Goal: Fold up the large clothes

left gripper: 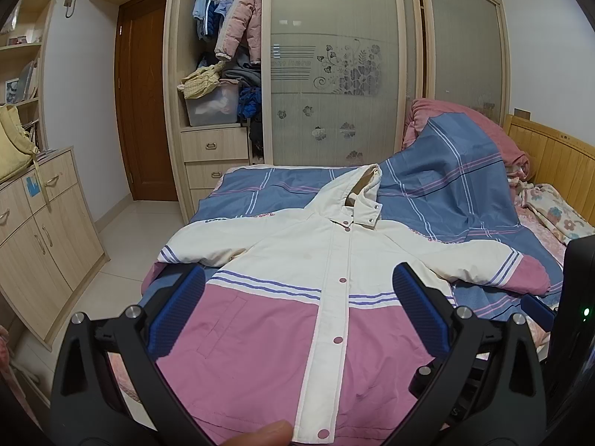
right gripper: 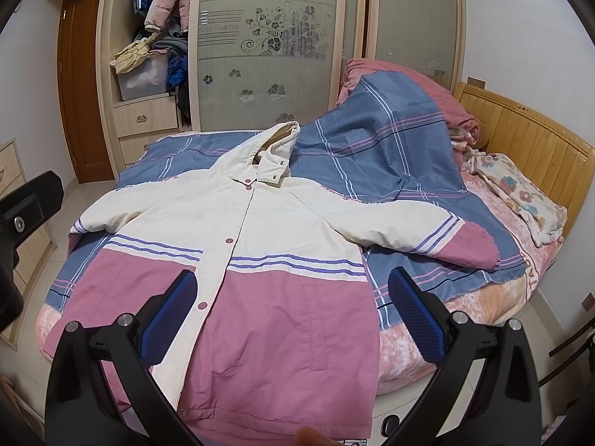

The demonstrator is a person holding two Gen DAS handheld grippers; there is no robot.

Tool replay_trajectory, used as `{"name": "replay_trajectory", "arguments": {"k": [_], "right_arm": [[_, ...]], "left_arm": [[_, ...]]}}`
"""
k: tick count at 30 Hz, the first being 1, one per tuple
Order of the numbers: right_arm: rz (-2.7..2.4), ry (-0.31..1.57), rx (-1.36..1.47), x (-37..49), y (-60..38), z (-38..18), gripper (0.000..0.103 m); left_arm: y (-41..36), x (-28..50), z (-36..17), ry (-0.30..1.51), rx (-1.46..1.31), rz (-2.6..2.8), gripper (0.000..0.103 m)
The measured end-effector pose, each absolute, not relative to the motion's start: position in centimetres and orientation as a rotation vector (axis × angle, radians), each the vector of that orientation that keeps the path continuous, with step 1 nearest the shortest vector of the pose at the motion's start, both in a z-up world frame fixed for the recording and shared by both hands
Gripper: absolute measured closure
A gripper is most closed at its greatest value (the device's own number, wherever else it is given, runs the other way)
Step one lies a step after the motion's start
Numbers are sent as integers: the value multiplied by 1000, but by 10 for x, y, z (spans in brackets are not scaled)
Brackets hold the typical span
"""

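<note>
Both grippers hover over the near hem with jaws spread wide and nothing in them: the left gripper sits above the pink lower half, the right gripper above the pink panel right of the snap placket. The jacket lies front-up and snapped shut on the bed, hem toward the cameras, hood at the far end. It looks padded, so I'd guess soft and bulky but light, with a smooth shell that may slide in the pads (pinch a thick bite, not one layer). Best holds are probably the hem corners, or farther out the right sleeve by its pink cuff. The left sleeve looks tucked near the bed edge. Beyond the hood, a blue plaid quilt is heaped up.
</note>
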State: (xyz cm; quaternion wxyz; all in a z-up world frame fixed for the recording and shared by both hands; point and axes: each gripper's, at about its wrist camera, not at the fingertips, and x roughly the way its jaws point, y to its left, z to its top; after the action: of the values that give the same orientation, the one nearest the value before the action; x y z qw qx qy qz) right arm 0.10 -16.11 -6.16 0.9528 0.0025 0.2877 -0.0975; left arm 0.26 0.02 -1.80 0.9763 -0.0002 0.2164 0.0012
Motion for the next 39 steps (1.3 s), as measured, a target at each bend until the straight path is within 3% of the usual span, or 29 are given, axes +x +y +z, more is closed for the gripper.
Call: {"name": "replay_trajectory", "arguments": {"k": [14, 21, 30, 39], "right_arm": [[-192, 610, 4, 15, -164, -72, 1], [-136, 639, 93, 29, -195, -86, 1], [-150, 715, 613, 69, -389, -132, 1], [-438, 688, 1084, 87, -629, -226, 1]], "left_arm": [[-3, 14, -28, 468, 11, 4, 2], [11, 35, -37, 527, -121, -86, 2], [-23, 97, -75, 690, -162, -177, 2], [-134, 173, -118, 812, 30, -317, 2]]}}
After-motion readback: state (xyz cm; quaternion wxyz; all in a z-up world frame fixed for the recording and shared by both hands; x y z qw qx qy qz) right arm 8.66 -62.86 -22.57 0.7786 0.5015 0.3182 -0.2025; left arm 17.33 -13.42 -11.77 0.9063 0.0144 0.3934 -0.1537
